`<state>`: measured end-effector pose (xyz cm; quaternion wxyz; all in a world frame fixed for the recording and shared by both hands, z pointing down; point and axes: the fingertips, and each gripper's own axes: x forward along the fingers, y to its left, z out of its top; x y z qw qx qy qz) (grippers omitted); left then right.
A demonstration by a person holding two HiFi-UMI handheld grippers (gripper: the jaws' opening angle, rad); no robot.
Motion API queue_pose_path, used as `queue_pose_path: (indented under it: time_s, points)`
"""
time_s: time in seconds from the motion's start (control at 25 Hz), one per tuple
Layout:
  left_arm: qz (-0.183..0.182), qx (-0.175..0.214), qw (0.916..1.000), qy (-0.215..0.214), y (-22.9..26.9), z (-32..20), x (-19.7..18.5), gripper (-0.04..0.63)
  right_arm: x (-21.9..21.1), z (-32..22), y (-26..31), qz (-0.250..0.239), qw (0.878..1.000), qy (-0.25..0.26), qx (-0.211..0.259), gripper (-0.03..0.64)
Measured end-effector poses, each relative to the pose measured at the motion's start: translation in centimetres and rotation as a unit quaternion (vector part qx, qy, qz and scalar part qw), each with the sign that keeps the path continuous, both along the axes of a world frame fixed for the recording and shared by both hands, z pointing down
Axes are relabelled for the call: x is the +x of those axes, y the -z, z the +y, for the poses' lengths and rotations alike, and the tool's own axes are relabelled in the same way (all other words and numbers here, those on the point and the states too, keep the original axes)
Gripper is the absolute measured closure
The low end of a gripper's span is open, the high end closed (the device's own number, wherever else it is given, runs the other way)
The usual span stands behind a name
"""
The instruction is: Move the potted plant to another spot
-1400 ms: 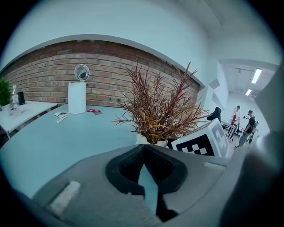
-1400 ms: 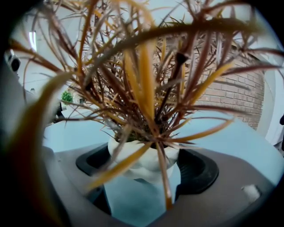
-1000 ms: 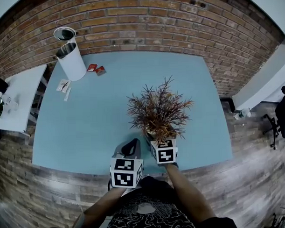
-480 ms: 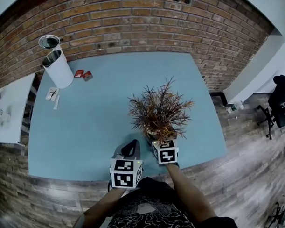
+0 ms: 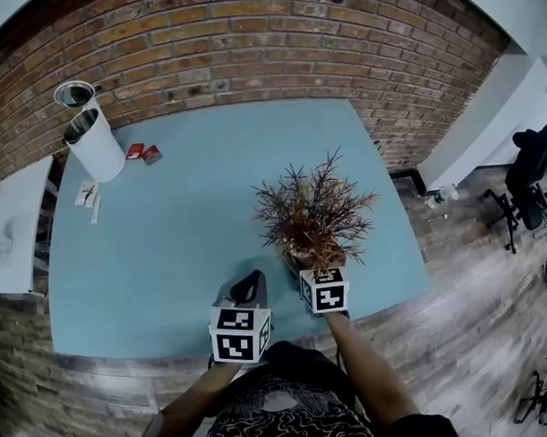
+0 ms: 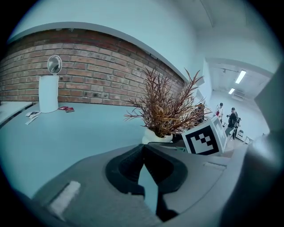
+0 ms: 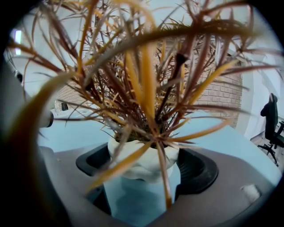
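The potted plant (image 5: 314,212) has dry red-brown spiky leaves and a small white pot (image 7: 142,159). It is near the front right of the light-blue table (image 5: 184,225). My right gripper (image 5: 309,262) is shut on the white pot, with one jaw on each side of it, and the leaves fill most of the right gripper view. I cannot tell whether the pot touches the table. My left gripper (image 5: 251,282) is just to the left of the plant, shut, with nothing between its jaws. From the left gripper (image 6: 143,148) the plant (image 6: 164,111) shows to the right.
A white cylindrical bin (image 5: 92,143) stands at the table's far left corner, with small red items (image 5: 144,153) and white slips (image 5: 86,193) near it. A brick wall (image 5: 249,44) runs behind. A white side table (image 5: 9,222) is at the left and an office chair (image 5: 532,173) at the right.
The plant, held in my right gripper, now sits nearer the table's right edge. The bin has slid left in the head view. The left gripper stays beside the plant.
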<state>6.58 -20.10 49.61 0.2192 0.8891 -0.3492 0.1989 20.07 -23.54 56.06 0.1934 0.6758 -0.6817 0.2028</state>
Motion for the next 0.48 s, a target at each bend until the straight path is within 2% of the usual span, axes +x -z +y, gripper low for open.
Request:
queue_pose_path:
  time_s: [0.48]
  points:
    - [-0.005,-0.007,0.9998,-0.019,-0.8,0.4,-0.5,0.601,2.3,0.7,-0.4,0.003,0.999,-0.038,0.002,0.149]
